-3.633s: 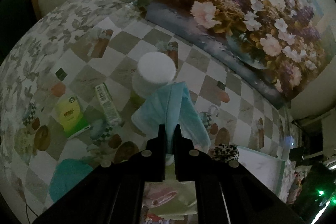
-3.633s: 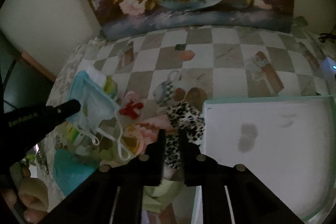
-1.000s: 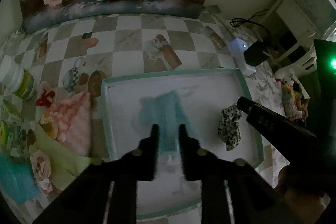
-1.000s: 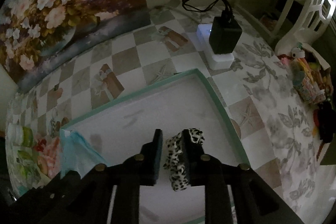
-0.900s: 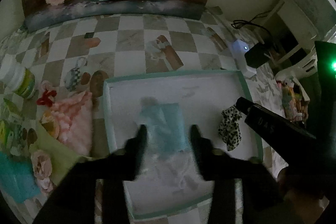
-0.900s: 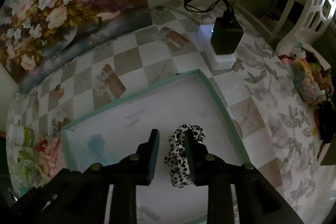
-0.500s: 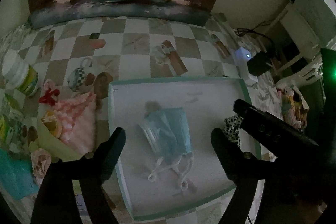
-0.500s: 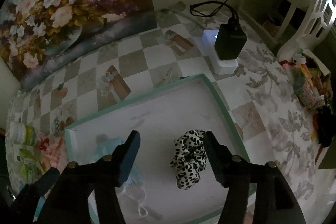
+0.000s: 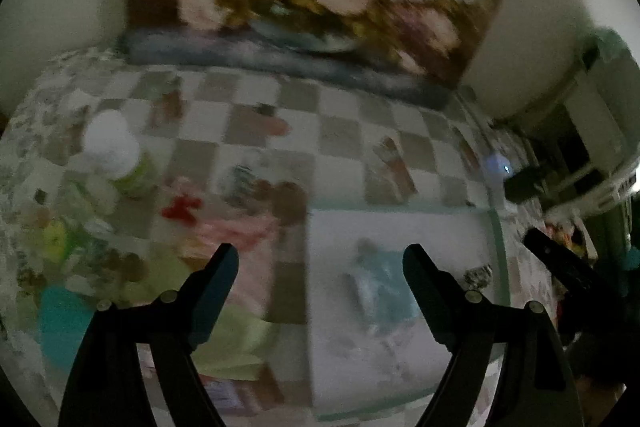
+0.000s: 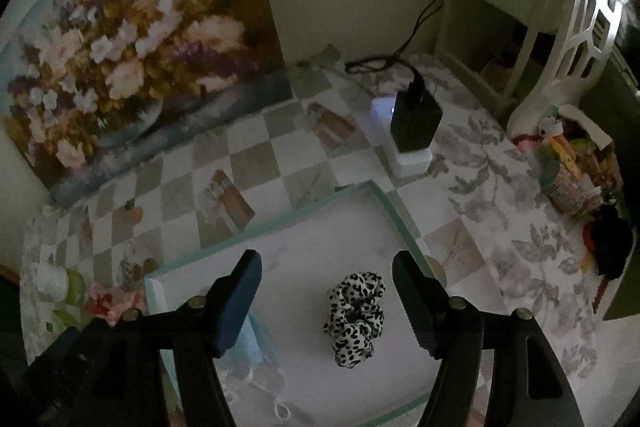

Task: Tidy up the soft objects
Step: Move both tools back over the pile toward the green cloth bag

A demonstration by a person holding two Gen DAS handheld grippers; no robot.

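A white tray with a teal rim (image 10: 384, 199) lies on the checkered tablecloth. In it lie a leopard-print scrunchie (image 10: 354, 313) and a light blue face mask (image 10: 256, 347). My right gripper (image 10: 326, 267) is open and empty, above the scrunchie. My left gripper (image 9: 320, 259) is open and empty, above the tray's left rim (image 9: 308, 267); that view is blurred. The mask (image 9: 384, 283) and scrunchie (image 9: 478, 275) show there too. A pink cloth (image 9: 236, 231), a pale green cloth (image 9: 236, 343) and a teal cloth (image 9: 60, 323) lie left of the tray.
A white-lidded jar (image 9: 114, 151) and a red bow (image 9: 182, 207) sit at the left. A floral painting (image 10: 132, 59) leans on the back wall. A black adapter on a white block (image 10: 412, 127) stands right of the tray. Clutter (image 10: 568, 167) lies far right.
Both grippers opened, let go of the mask and the scrunchie in the tray, and pulled back. The left wrist view has swung left toward the cloths and is blurred.
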